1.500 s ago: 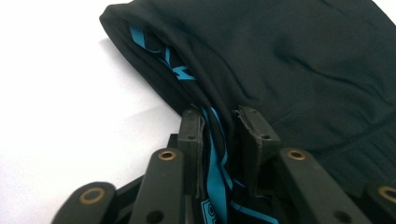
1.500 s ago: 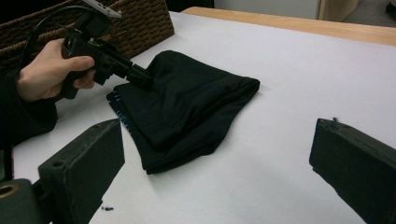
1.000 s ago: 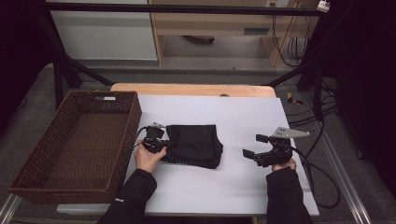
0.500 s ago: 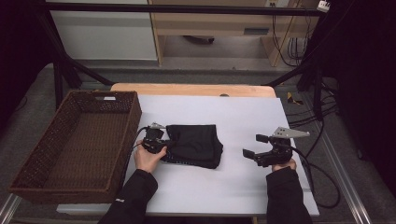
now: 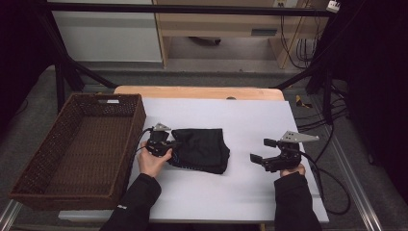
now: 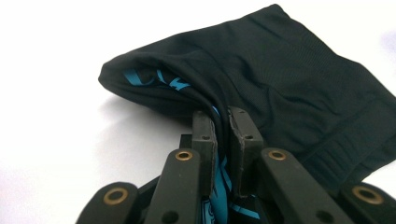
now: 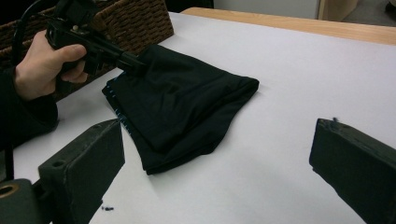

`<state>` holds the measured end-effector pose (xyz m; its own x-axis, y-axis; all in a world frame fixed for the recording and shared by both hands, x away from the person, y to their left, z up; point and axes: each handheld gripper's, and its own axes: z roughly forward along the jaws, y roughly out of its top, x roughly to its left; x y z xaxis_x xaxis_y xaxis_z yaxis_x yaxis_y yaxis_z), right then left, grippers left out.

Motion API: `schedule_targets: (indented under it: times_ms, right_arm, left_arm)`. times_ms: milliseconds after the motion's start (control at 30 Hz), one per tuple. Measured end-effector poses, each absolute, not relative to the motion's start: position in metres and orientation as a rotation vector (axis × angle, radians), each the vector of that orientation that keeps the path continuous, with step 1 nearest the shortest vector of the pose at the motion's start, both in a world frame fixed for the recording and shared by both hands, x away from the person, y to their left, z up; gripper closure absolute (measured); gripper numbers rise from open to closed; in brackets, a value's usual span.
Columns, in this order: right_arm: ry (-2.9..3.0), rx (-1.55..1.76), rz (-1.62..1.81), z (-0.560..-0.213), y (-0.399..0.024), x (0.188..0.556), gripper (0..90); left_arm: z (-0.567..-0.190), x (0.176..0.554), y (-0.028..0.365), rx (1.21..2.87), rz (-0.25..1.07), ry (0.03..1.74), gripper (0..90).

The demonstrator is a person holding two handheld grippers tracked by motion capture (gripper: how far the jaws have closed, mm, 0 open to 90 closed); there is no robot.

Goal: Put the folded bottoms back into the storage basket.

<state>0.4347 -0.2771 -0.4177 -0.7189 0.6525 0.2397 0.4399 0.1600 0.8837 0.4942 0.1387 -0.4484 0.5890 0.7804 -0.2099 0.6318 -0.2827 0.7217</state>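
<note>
A folded black garment [image 5: 202,149] with blue lettering inside lies on the white table [image 5: 240,115], left of centre. My left gripper [image 5: 174,144] is shut on the garment's left edge; in the left gripper view its pads [image 6: 205,128] pinch the black cloth [image 6: 280,79] with a blue band between them. My right gripper [image 5: 258,150] rests at the right of the table, jaws wide apart and nothing between them. From the right gripper view, the garment [image 7: 182,102] lies ahead, with the left gripper [image 7: 133,61] on its far edge.
A dark woven basket [image 5: 29,183] stands at the table's left edge, close beside the left hand. A wooden strip [image 5: 197,91] runs along the far side. Cables [image 5: 332,187] trail off the right edge by the right hand.
</note>
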Motion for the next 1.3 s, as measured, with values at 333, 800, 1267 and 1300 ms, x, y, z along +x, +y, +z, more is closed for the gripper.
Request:
schedule_targets:
  times_ms: [333,800,1267,1300]
  right_arm:
    - [2.234,1.069,1.589,-0.418,-0.277,0.435,3.4]
    - [2.234,1.069,1.585,-0.418,-0.277,0.435,3.4]
    - [2.234,1.071,1.586,-0.418,-0.277,0.435,3.4]
    - [2.234,1.071,1.586,-0.418,-0.277,0.435,3.4]
  left_arm:
    - [-0.437,0.492,0.134,2.005,0.239,1.088,82.6]
    - [-0.419,0.487,0.125,2.003,0.247,1.043,82.7]
    - [-0.394,0.484,0.114,2.011,0.268,0.985,82.9]
    - [-0.394,0.484,0.114,2.011,0.268,0.985,82.9]
